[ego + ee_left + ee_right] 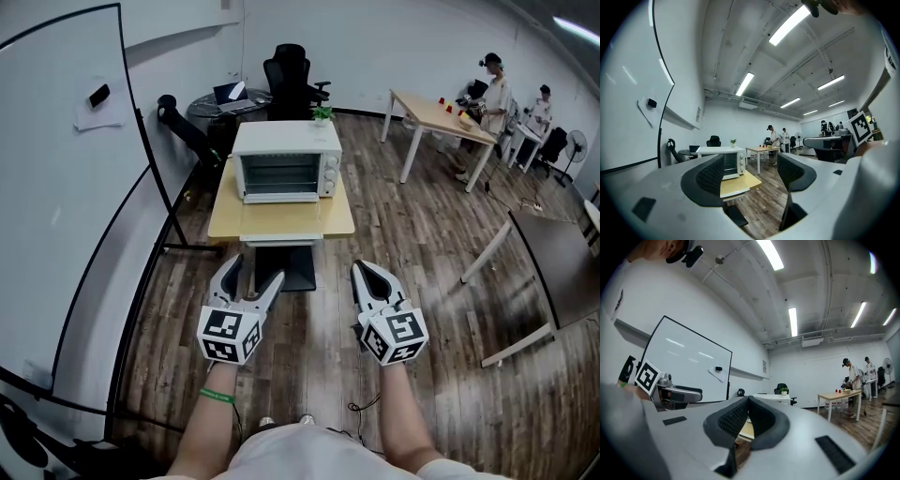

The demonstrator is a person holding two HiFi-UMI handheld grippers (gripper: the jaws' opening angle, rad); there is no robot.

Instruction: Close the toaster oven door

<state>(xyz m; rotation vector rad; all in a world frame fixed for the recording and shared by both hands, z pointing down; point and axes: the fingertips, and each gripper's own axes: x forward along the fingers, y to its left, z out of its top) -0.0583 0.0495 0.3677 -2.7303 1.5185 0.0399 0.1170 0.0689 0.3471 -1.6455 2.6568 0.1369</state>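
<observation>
A white toaster oven (pixel 284 161) stands on a small light wooden table (pixel 281 222) ahead of me, its door looking folded down at the front. Both grippers hang in the air well short of the table, pointing toward it and touching nothing. My left gripper (pixel 253 272) is open, its jaws spread with nothing between them; in the left gripper view the toaster oven (pixel 733 163) and table (pixel 737 185) show through the gap of the left gripper (pixel 750 171). My right gripper (pixel 364 269) is shut with empty pads, and in the right gripper view the right gripper (pixel 747 416) hides most of the table.
A big whiteboard on a stand (pixel 66 187) runs along the left. Behind the table are a black office chair (pixel 291 80), a round table with a laptop (pixel 230 98) and a small plant (pixel 322 114). People stand at a wooden table (pixel 441 117) far right; a dark table (pixel 558 267) is at the right.
</observation>
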